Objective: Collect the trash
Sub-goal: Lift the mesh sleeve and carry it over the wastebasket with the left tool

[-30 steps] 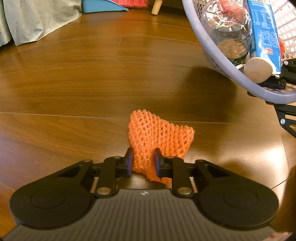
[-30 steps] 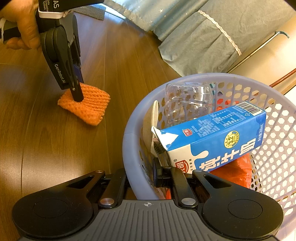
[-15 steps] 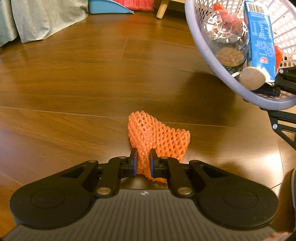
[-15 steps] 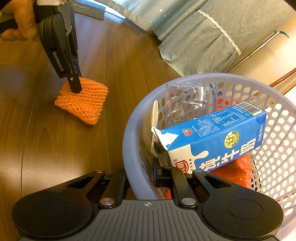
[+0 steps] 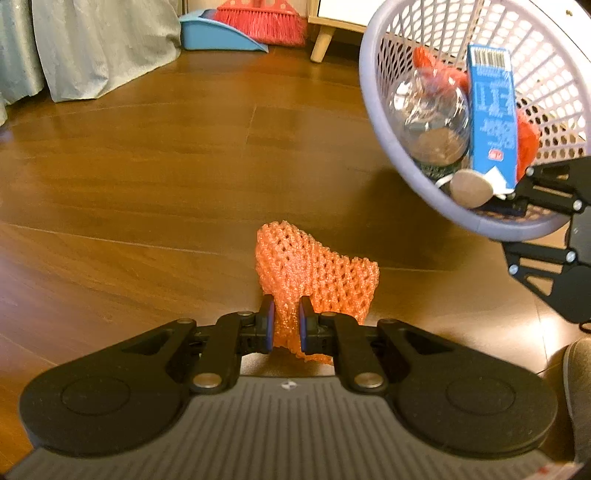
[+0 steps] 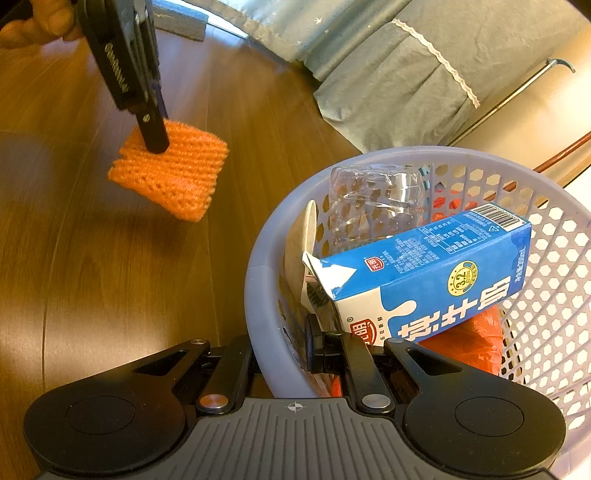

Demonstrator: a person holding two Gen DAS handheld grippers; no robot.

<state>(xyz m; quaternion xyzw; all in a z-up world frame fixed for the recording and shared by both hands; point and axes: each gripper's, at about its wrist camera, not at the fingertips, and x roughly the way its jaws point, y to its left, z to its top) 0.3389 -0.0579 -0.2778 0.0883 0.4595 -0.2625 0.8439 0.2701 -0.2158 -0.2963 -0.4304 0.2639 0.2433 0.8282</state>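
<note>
The left gripper (image 5: 286, 320) is clenched on one corner of an orange foam net (image 5: 317, 280), pinching that corner into a narrow fold between its blue-padded fingers (image 5: 268, 325). In the right wrist view the net (image 6: 173, 173) hangs from the left gripper (image 6: 157, 146) clear of the wooden floor (image 6: 92, 258), with its shadow below; the lower edge of the net is hidden behind the gripper body in the left wrist view. Part of a hand (image 6: 40, 27) holding the left gripper shows at the top left edge, cut off by the frame.

The right gripper (image 6: 284, 350) grips the rim of a lilac mesh basket (image 6: 258, 295), one finger outside the wall and one inside, so the pads themselves are mostly hidden. The basket (image 5: 376, 110) is held tilted, to the right of the net and apart from it. Inside lie a blue milk carton (image 6: 436, 273) with its spout torn open, a crushed clear bottle (image 6: 373, 206), a pale disc (image 6: 303, 240) seen edge-on, and something red-orange (image 6: 476, 336) largely buried under the carton. A dustpan (image 5: 218, 35) and red brush (image 5: 262, 18) sit at the far wall beside grey cloth (image 5: 96, 48).
</note>
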